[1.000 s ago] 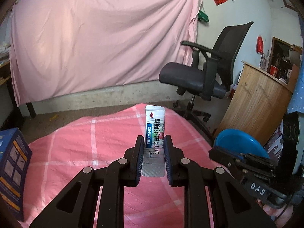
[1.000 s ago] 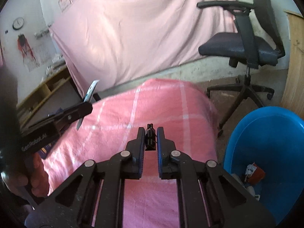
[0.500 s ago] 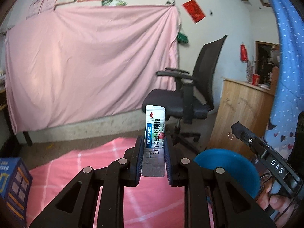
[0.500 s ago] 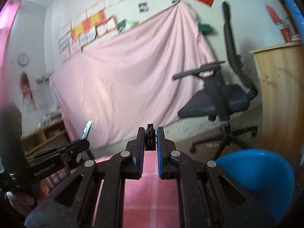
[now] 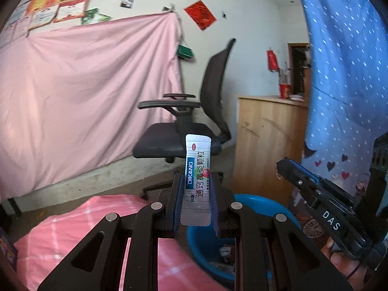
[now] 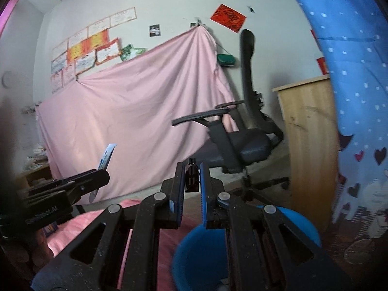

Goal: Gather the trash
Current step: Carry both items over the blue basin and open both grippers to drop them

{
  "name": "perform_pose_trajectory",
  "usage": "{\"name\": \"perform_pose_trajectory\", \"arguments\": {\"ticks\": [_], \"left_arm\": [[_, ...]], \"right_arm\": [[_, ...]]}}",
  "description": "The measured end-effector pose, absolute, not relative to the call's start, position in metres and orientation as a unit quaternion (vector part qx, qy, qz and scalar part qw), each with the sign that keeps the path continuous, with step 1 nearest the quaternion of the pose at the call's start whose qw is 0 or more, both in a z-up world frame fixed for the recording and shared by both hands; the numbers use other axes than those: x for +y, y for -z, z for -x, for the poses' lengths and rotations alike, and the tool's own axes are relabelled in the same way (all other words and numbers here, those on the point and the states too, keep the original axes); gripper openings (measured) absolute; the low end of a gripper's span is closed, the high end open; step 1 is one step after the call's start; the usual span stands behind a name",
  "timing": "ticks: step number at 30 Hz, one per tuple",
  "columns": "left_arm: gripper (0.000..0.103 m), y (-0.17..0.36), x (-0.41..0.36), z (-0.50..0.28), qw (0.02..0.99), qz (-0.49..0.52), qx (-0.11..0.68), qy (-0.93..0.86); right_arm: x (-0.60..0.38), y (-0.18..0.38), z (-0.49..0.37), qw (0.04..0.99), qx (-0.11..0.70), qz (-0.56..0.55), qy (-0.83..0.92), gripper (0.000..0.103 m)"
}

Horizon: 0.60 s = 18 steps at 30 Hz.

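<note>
Left gripper (image 5: 196, 189) clamps one sachet (image 5: 197, 169) upright between pads (printed face toward camera); right gripper (image 6: 191, 177) clamps one small black clip (image 6: 191, 178); one blue bin (image 5: 264, 206).

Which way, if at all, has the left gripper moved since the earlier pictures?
Yes. The left gripper, shut on the white medicine sachet, has swung from over the pink checked cloth toward the blue plastic bin.

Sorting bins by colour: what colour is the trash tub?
Blue tub, clearest in the left wrist view.

Pink checked bedspread (image 5: 80, 220); blue basin (image 5: 266, 203) beside.
</note>
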<state>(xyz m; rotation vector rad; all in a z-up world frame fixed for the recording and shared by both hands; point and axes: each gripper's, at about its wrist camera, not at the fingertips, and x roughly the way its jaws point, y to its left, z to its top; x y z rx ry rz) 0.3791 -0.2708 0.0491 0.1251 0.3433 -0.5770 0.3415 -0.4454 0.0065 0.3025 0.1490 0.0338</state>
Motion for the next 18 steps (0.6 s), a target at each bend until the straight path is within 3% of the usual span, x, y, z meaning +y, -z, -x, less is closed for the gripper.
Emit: {"name": "perform_pose_trajectory", "arguments": {"ticks": [18], "left_arm": [[0.018,-0.002,-0.334,-0.404,0.906,-0.069,0.282,0.307]], "right_arm": [[-0.487,0.035,-0.367,0.959,0.199,-0.198,0.025,0.038]]}}
